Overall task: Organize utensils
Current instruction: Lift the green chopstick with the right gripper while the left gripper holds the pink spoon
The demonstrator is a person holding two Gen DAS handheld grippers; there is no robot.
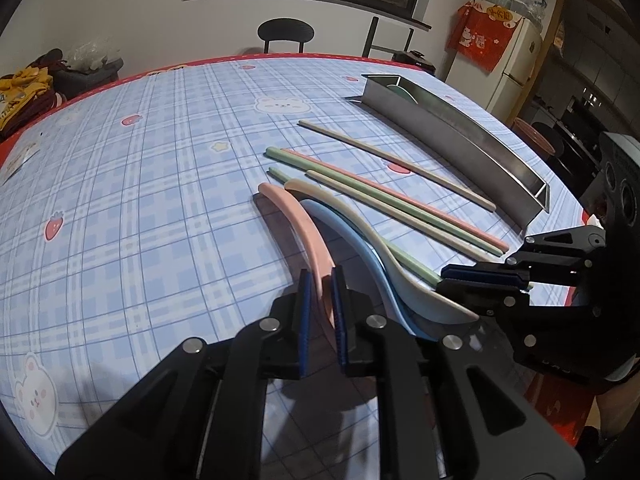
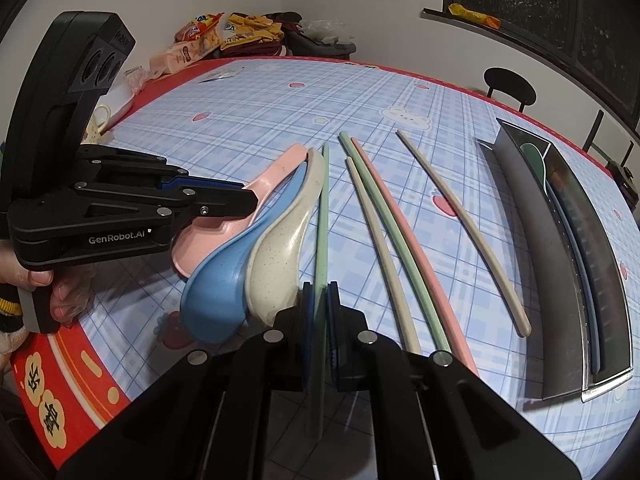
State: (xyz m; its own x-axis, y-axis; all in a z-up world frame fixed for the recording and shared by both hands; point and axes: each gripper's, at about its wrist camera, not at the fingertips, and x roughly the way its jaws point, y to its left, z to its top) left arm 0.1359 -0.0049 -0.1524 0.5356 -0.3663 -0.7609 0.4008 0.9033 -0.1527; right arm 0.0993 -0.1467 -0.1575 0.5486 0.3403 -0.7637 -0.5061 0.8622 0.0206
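Observation:
My left gripper (image 1: 321, 300) is shut on the pink spoon (image 1: 298, 224) at its handle; it also shows in the right wrist view (image 2: 248, 194). Beside it lie a blue spoon (image 2: 224, 276) and a beige spoon (image 2: 280, 252), nested together. My right gripper (image 2: 320, 312) is shut on a green chopstick (image 2: 323, 208), which lies on the cloth beside the beige spoon. Loose beige (image 2: 380, 256), green (image 2: 394, 244), pink (image 2: 416, 256) and another beige chopstick (image 2: 464, 228) lie to the right. A steel tray (image 2: 560, 280) holds a green spoon (image 2: 534, 160) and a chopstick.
The table has a blue plaid cloth (image 1: 140, 200) with a red border. Snack bags and clothes (image 2: 224, 36) sit at the far edge, a cup (image 2: 98, 120) near the left edge. A black chair (image 1: 286, 34) and a fridge (image 1: 516, 60) stand beyond the table.

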